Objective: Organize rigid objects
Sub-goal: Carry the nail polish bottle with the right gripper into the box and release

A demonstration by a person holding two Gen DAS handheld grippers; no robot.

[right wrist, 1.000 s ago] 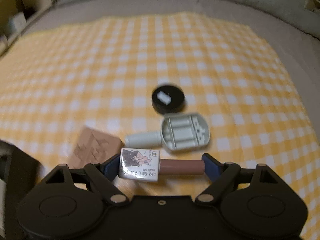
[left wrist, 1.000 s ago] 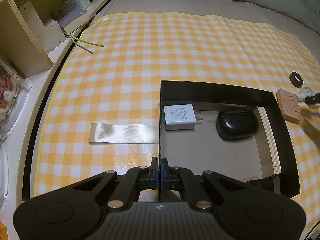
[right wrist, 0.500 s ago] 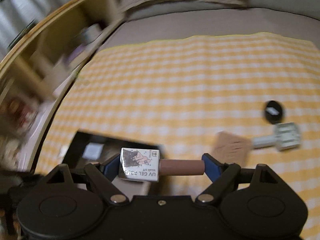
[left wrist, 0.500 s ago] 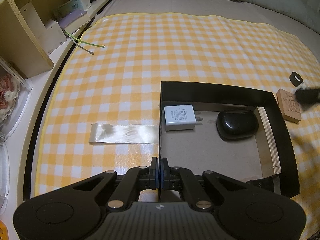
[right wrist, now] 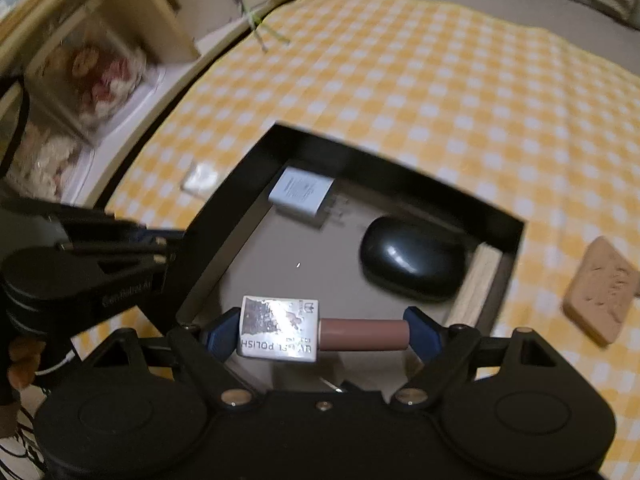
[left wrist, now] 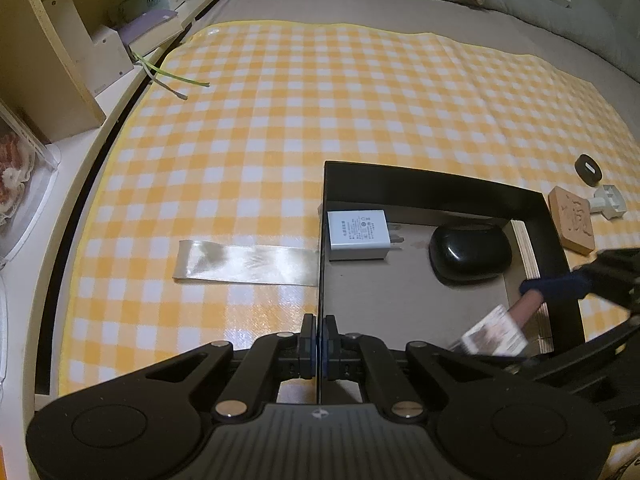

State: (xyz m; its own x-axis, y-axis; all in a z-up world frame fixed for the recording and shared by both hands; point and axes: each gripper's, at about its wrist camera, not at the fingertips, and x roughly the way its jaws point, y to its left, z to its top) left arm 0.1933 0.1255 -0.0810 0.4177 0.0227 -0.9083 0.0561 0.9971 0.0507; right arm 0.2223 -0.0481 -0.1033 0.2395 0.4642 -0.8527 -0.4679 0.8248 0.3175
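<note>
My left gripper was pinched together on the thin left wall of the black box, which sat on the yellow checked cloth toward its right edge. My right gripper was clamped end to end on the gel polish bottle, one pad on its silver labelled block and the other on its brown cap, holding it crosswise above the box's near side. From the left wrist camera the bottle showed blurred over the box's near right corner. Inside the box, the white charger lay in the far left corner with its prongs pointing right, and the black oval case lay near the right wall. Outside the box's right wall, the carved wooden block rested on the cloth, with a small white plastic piece and a black round lid just beyond it. A strip of clear tape lay on the cloth, touching the box's left wall.
</note>
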